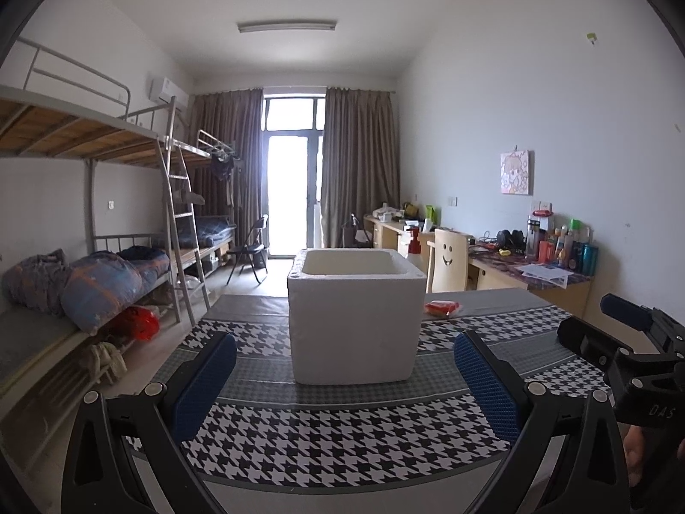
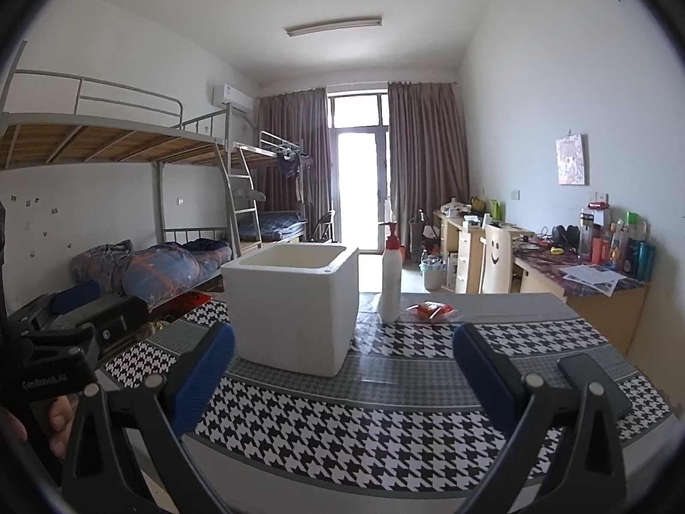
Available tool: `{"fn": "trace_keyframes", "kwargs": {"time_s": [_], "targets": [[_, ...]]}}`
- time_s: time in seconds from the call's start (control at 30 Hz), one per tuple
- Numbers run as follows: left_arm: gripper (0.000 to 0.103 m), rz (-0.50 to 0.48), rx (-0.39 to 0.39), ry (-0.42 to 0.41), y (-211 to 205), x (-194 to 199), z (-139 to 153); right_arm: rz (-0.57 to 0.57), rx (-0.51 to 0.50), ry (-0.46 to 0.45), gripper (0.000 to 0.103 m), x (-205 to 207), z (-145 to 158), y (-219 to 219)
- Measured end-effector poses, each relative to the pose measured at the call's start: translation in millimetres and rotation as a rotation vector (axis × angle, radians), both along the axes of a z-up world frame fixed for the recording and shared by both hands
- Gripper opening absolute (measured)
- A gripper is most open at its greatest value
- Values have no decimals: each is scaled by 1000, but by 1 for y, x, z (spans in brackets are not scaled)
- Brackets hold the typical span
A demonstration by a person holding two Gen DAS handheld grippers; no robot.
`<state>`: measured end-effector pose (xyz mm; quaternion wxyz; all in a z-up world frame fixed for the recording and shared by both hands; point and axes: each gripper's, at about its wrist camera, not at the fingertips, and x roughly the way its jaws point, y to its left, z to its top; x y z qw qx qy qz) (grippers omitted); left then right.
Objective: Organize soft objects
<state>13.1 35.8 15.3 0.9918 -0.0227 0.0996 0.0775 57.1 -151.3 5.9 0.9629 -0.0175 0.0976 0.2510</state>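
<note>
A white foam box (image 1: pixel 353 317) (image 2: pixel 295 304) with an open top stands on the houndstooth tablecloth (image 1: pixel 342 432) (image 2: pixel 364 424). Its inside is hidden from both views. Behind it to the right lies a small red soft packet in clear wrap (image 1: pixel 443 308) (image 2: pixel 430 310). My left gripper (image 1: pixel 344 360) is open, low over the table's near edge, facing the box with nothing between its blue pads. My right gripper (image 2: pixel 342 355) is open too, held to the right of the left one, also with nothing in it.
A white pump bottle with a red top (image 2: pixel 390 278) stands right of the box. A dark phone (image 2: pixel 595 381) lies at the table's right edge. Bunk beds (image 1: pixel 85 282) line the left wall. A cluttered desk (image 2: pixel 578 265) and a smiley-face chair (image 1: pixel 447 263) stand at the right.
</note>
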Motion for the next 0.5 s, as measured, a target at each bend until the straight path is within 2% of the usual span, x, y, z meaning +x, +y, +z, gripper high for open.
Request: {"fn": "trace_keyframes", "kwargs": {"time_s": [0.5], "targets": [[102, 9, -7, 9, 8, -2, -7, -5, 10, 12, 103, -2, -9, -2]]}}
